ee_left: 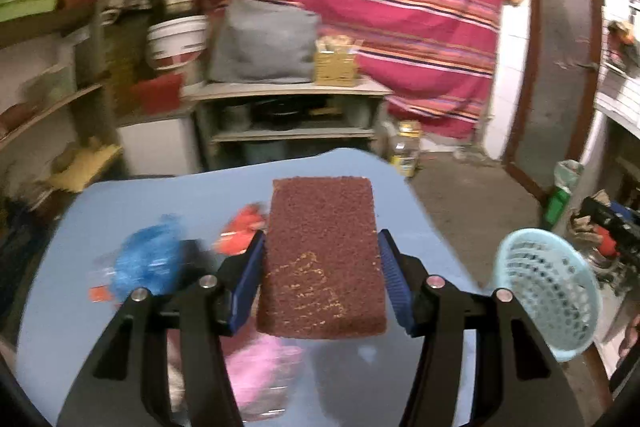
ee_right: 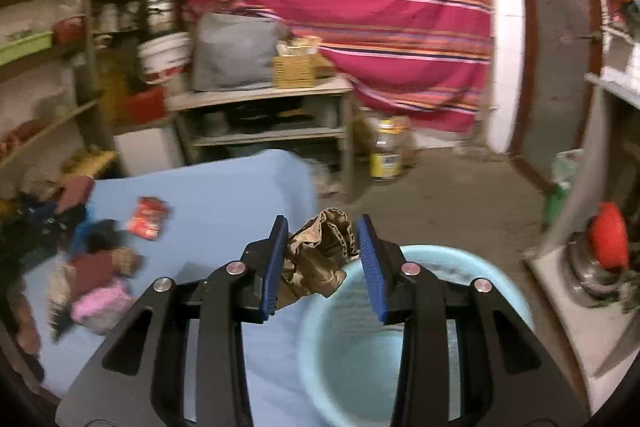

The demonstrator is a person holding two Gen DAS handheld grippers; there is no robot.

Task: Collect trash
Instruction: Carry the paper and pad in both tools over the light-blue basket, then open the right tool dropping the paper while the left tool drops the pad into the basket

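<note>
1. Left gripper point(ee_left: 322, 277): fingers pinching a brown scouring pad point(ee_left: 322, 259) by its long edges, held above the blue surface point(ee_left: 60, 299).
2. Right gripper point(ee_right: 322, 265): fingers pinching crumpled brown paper point(ee_right: 316, 259), poised at the near rim of the pale blue basket point(ee_right: 400, 347).
3. The basket stands at the surface's right edge.
4. Step in hand, as judged: carrying both pieces to the basket.
5. Next move calls for centring the paper over the opening before letting go; the pad to follow.
6. Red wrapper point(ee_right: 147, 218), pink scrap point(ee_right: 102, 301) and blue wrapper point(ee_left: 146, 261) remain uncollected.
</note>
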